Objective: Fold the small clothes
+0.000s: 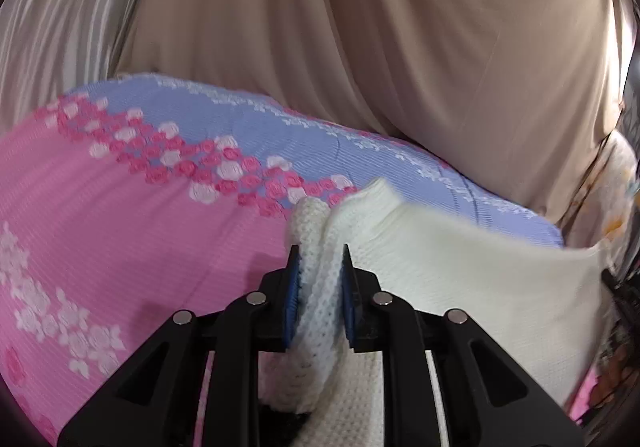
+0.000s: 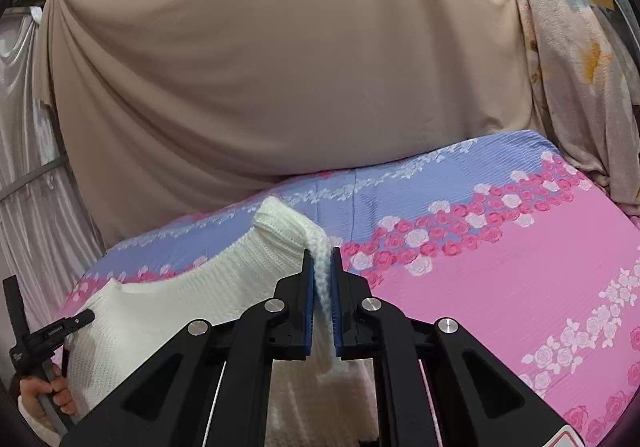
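We lift the white knitted garment (image 2: pixel 168 311) off the bed, both hand-held grippers (image 1: pixel 318 299) (image 2: pixel 322 303) clamped on its edge; next, lay it flat.

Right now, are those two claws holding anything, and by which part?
Both hold the white knitted garment: the left gripper and the right gripper each pinch a bunched knit edge.

Home bedroom, bed with pink and blue rose-print bedspread (image 2: pixel 500 279), beige draped sheet (image 2: pixel 280 67) behind
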`<action>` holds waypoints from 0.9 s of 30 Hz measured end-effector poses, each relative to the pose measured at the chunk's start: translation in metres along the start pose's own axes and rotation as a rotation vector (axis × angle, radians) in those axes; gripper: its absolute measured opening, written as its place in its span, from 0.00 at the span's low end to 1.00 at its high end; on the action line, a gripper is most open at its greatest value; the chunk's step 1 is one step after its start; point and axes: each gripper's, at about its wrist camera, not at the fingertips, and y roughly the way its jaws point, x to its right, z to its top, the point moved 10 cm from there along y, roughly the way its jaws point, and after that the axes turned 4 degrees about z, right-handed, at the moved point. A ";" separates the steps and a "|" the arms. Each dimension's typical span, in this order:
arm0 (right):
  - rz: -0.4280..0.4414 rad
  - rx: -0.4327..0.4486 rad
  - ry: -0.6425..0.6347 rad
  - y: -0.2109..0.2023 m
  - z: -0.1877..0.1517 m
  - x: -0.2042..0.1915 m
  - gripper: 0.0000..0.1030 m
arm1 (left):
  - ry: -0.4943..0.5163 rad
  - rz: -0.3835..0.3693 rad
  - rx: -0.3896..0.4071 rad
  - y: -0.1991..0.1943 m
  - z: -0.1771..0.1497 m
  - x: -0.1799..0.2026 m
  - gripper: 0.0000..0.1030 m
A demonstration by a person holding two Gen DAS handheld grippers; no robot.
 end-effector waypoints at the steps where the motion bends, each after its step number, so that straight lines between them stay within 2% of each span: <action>1: -0.030 -0.038 -0.005 0.012 -0.006 0.009 0.07 | 0.018 0.037 -0.026 0.015 -0.006 -0.003 0.17; 4: -0.133 -0.327 0.038 0.086 -0.077 0.060 0.07 | 0.024 0.117 -0.182 0.067 -0.046 -0.021 0.18; 5: -0.144 -0.399 0.049 0.099 -0.098 0.068 0.07 | 0.018 0.122 -0.172 0.070 -0.052 -0.026 0.18; 8: -0.135 -0.350 0.055 0.089 -0.087 0.060 0.09 | 0.064 0.145 -0.161 0.056 -0.050 -0.020 0.24; 11: -0.166 -0.239 0.019 0.054 -0.063 0.043 0.13 | 0.022 0.132 -0.133 0.021 -0.046 -0.025 0.31; 13: -0.168 -0.177 -0.039 0.025 -0.055 0.020 0.21 | -0.004 0.127 -0.102 -0.008 -0.046 -0.032 0.60; 14: -0.139 -0.165 -0.061 0.013 -0.056 0.004 0.21 | -0.010 0.127 -0.098 -0.020 -0.049 -0.035 0.62; 17: 0.020 -0.221 -0.119 -0.004 -0.087 -0.059 0.21 | -0.022 0.139 -0.153 -0.044 -0.075 -0.048 0.69; 20: 0.204 -0.374 -0.172 -0.008 -0.146 -0.121 0.21 | -0.105 0.133 -0.269 -0.051 -0.116 -0.062 0.76; 21: 0.233 -0.412 -0.187 -0.007 -0.163 -0.133 0.21 | -0.134 0.134 -0.298 -0.049 -0.127 -0.066 0.81; 22: 0.254 -0.445 -0.201 -0.005 -0.179 -0.143 0.21 | -0.172 0.130 -0.329 -0.046 -0.143 -0.069 0.82; 23: 0.268 -0.496 -0.213 -0.001 -0.198 -0.150 0.22 | -0.172 0.131 -0.320 -0.045 -0.149 -0.069 0.82; 24: 0.264 -0.531 -0.216 0.005 -0.214 -0.151 0.22 | -0.136 0.144 -0.272 -0.048 -0.147 -0.066 0.84; 26: 0.245 -0.483 -0.255 0.006 -0.219 -0.154 0.22 | -0.101 0.162 -0.270 -0.043 -0.150 -0.059 0.84; 27: 0.234 -0.478 -0.280 0.005 -0.219 -0.156 0.21 | -0.111 0.148 -0.254 -0.042 -0.148 -0.057 0.75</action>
